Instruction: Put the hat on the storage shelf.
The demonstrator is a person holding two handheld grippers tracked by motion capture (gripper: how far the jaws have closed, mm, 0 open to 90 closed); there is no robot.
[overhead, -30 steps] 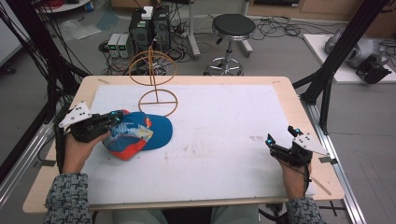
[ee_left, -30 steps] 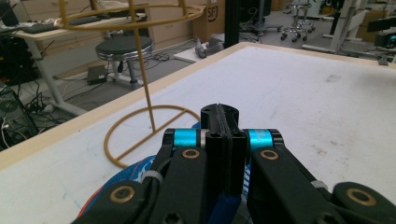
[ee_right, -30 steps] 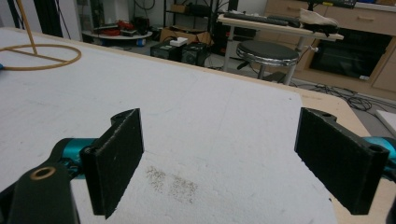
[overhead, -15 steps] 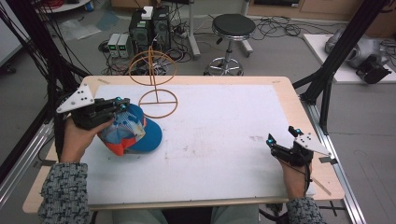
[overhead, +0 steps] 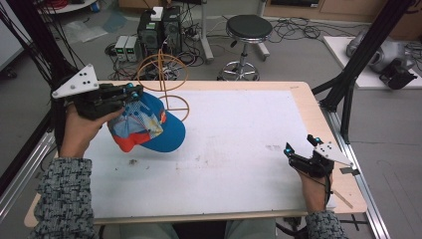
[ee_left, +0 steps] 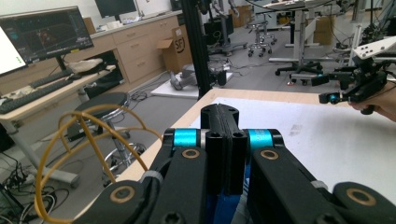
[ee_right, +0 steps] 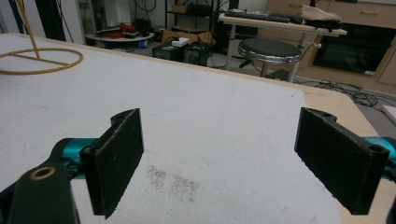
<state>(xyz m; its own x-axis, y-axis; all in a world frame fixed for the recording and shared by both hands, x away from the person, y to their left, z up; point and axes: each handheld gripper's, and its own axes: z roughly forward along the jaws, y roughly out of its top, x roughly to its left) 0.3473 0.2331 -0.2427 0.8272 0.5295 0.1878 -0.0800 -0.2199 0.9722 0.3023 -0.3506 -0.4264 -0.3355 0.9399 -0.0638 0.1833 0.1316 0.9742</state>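
A blue cap [overhead: 149, 127] with an orange brim and a patterned front hangs tilted above the left part of the white table [overhead: 249, 124]. My left gripper [overhead: 133, 93] is shut on the cap's upper edge, and a strip of blue fabric [ee_left: 224, 207] shows below its closed jaws [ee_left: 219, 116]. Just behind the cap, a yellow wire stand [overhead: 162, 74] rises from a ring base [overhead: 175, 105]; the same wire stand [ee_left: 79, 140] appears at the left of the left gripper view. My right gripper [overhead: 293, 153] rests low near the table's right edge, open [ee_right: 219, 154] and holding nothing.
A black stool [overhead: 247, 30] and computer boxes [overhead: 159, 25] stand on the floor beyond the table. Black frame posts [overhead: 348, 84] rise at the right rear corner. Faint dirt marks [ee_right: 173, 179] lie on the white surface between the right jaws.
My left gripper has risen and moved back toward the wire stand, lifting the cap off the table. The right gripper has stayed still.
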